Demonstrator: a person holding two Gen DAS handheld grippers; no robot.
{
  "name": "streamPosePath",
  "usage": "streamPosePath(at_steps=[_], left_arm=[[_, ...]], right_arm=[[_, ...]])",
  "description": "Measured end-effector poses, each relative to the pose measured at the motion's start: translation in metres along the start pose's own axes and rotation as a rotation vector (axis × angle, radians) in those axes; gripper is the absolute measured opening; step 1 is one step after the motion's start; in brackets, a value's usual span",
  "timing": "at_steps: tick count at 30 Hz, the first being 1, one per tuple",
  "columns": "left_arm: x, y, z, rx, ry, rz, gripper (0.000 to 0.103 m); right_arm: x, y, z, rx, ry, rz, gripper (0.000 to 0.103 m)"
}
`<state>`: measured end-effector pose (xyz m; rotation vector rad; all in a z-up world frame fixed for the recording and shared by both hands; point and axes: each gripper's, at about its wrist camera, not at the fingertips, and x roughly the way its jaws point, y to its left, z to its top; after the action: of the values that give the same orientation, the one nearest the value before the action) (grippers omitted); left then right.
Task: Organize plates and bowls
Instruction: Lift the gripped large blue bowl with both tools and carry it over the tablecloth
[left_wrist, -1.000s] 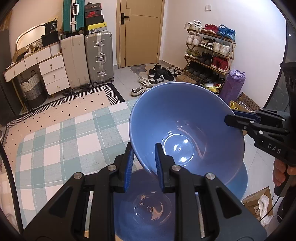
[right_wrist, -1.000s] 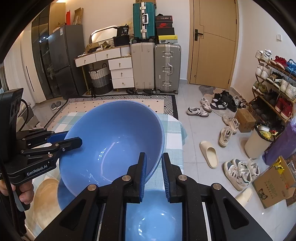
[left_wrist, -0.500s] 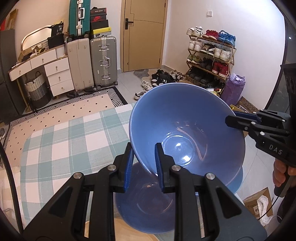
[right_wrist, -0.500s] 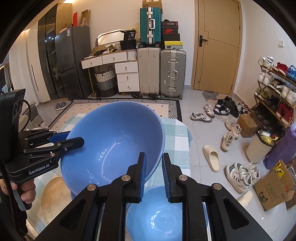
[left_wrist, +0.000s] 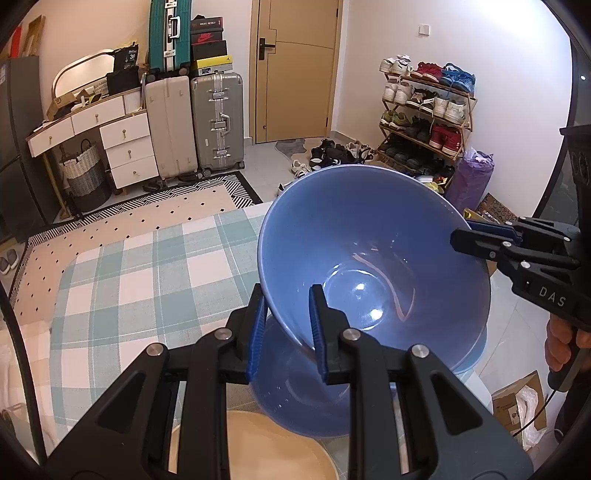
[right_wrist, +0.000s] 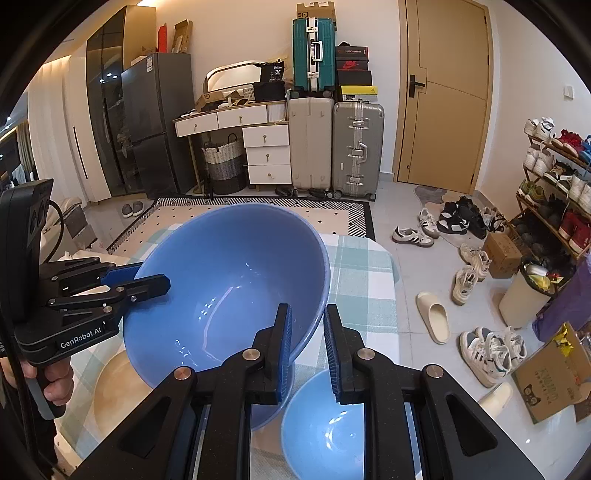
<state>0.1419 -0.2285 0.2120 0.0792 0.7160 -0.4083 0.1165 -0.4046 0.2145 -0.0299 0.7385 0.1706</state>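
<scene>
A large blue bowl (left_wrist: 373, 266) hangs tilted above the table, gripped by its rim from both sides. My left gripper (left_wrist: 286, 299) is shut on the near rim in the left wrist view and shows at the bowl's (right_wrist: 229, 291) left edge as the left gripper (right_wrist: 147, 282) in the right wrist view. My right gripper (right_wrist: 307, 314) is shut on the opposite rim; it appears as the right gripper (left_wrist: 466, 237) at the far right. Under the held bowl sits a second blue bowl (left_wrist: 295, 398), the same second blue bowl (right_wrist: 325, 424) seen from the right. A tan plate (left_wrist: 266, 446) lies beside it.
The table wears a green-and-white checked cloth (left_wrist: 140, 280), whose right edge (right_wrist: 388, 295) drops to a tiled floor strewn with shoes. Suitcases (left_wrist: 218, 122), white drawers and a door stand at the back wall. A shoe rack (left_wrist: 424, 114) is on the right.
Both grippers have risen with the large blue bowl. The bowl underneath shows more, and the tan plate has come into view at the bottom of the left wrist view.
</scene>
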Motion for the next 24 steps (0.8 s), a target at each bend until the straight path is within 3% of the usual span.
streamPosePath(at_steps=[24], left_arm=[[-0.001, 0.018, -0.039, -0.017, 0.032, 0.015, 0.018]], right_arm=[[0.011, 0.016, -0.027, 0.004, 0.043, 0.05, 0.019]])
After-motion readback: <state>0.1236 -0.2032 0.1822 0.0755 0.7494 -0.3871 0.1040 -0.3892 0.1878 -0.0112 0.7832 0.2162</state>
